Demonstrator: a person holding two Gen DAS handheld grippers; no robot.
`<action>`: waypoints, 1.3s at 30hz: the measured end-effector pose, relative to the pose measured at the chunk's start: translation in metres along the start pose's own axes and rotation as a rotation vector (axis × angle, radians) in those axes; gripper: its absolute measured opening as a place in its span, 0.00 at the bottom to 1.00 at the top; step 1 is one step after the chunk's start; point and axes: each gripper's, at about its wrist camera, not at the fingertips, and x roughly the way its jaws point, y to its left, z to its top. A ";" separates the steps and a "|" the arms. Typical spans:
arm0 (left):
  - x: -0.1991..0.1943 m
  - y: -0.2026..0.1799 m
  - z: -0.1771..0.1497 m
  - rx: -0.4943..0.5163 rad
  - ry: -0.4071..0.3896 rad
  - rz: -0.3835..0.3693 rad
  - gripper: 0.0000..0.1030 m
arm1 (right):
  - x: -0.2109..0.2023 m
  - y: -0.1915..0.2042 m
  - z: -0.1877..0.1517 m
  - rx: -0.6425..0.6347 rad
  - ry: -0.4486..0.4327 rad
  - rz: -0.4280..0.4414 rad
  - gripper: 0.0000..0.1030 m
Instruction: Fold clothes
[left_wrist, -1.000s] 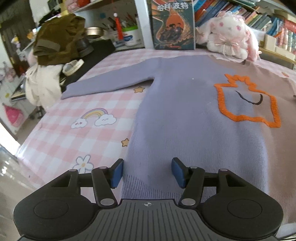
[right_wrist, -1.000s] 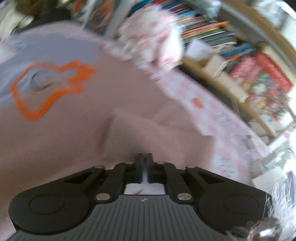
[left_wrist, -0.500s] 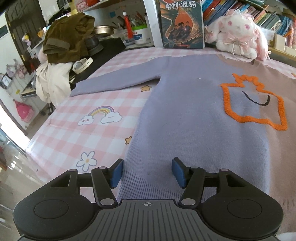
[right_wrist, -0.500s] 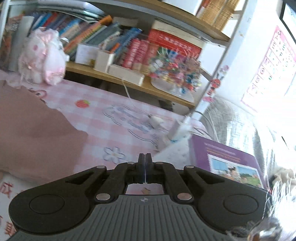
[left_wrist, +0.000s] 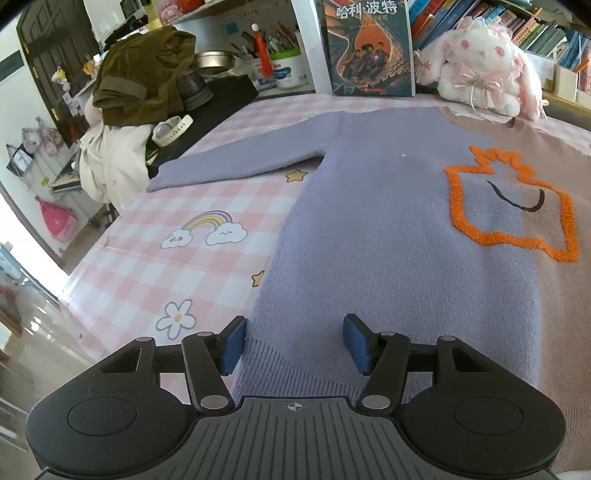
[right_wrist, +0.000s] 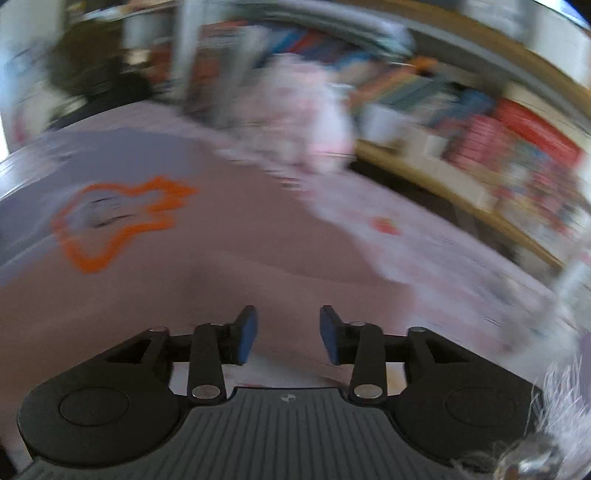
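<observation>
Lying flat, lilac-and-mauve sweater (left_wrist: 388, 236), orange outline motif (left_wrist: 513, 206)

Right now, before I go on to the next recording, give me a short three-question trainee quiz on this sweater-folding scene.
1. True or false: the lilac sleeve of the lilac-and-pink knitted sweater is already folded over its body.
2. What lies under the sweater? A) bare wood B) a pink checked sheet with rainbow and flower prints C) a green towel
3. Fill in: the left gripper hovers at the sweater's ribbed ____ with nothing pinched.

Key: 1 false, the sleeve lies stretched out sideways on the sheet. 2 B. 3 hem. For the marker: the right gripper is opening above the pink half, with nothing between its pads; its view is blurred.
</observation>
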 end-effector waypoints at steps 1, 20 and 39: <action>0.000 0.000 0.000 0.000 -0.001 0.002 0.56 | 0.007 0.011 0.004 -0.035 0.010 0.016 0.41; -0.002 0.001 -0.001 0.020 0.005 -0.018 0.56 | -0.033 -0.073 -0.008 -0.011 0.051 -0.592 0.02; -0.004 0.031 0.010 0.073 -0.050 -0.150 0.65 | -0.031 0.016 -0.029 0.285 0.111 -0.054 0.38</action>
